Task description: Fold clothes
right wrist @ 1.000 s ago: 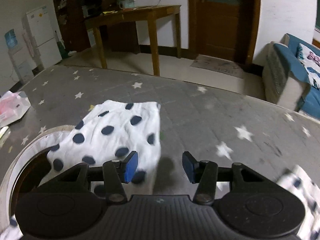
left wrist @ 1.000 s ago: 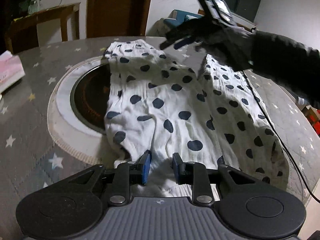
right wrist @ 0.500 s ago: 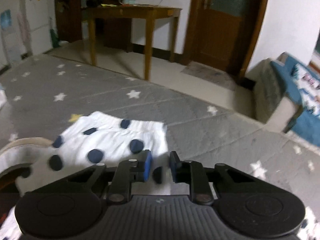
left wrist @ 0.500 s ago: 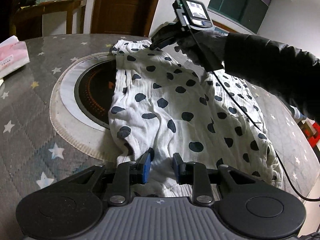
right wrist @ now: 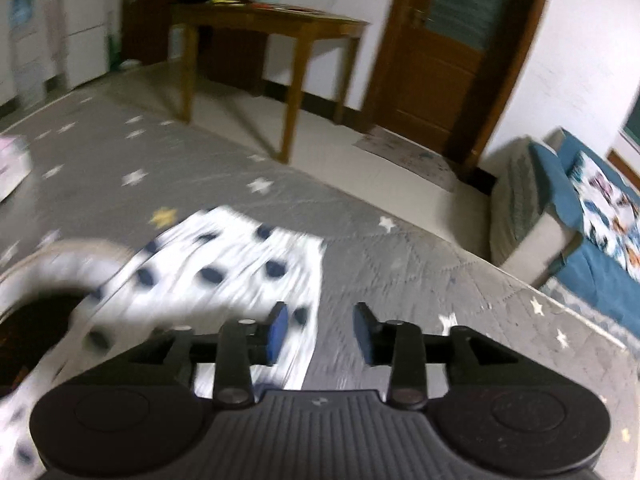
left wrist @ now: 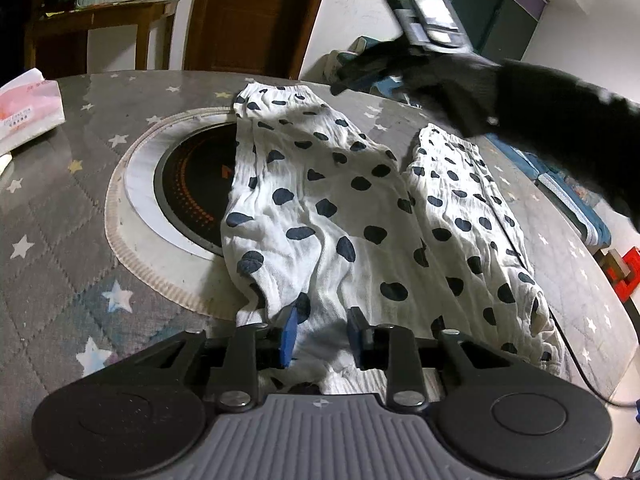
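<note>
At 9 o'clock a tissue pack (left wrist: pixel 28 114) lies on the bench (left wrist: pixel 60 216); no container shows. The left gripper (left wrist: pixel 319 334) has its fingers set around the near waist of the trousers (left wrist: pixel 344 216), cloth between them, though I cannot tell if they pinch. The trousers lie spread at centre, partly over the hob (left wrist: pixel 192 188). At 2 o'clock the right gripper (right wrist: pixel 319 330) hangs released above a cuff. Risk: thin cloth could slip or bunch, skewing the fold.
</note>
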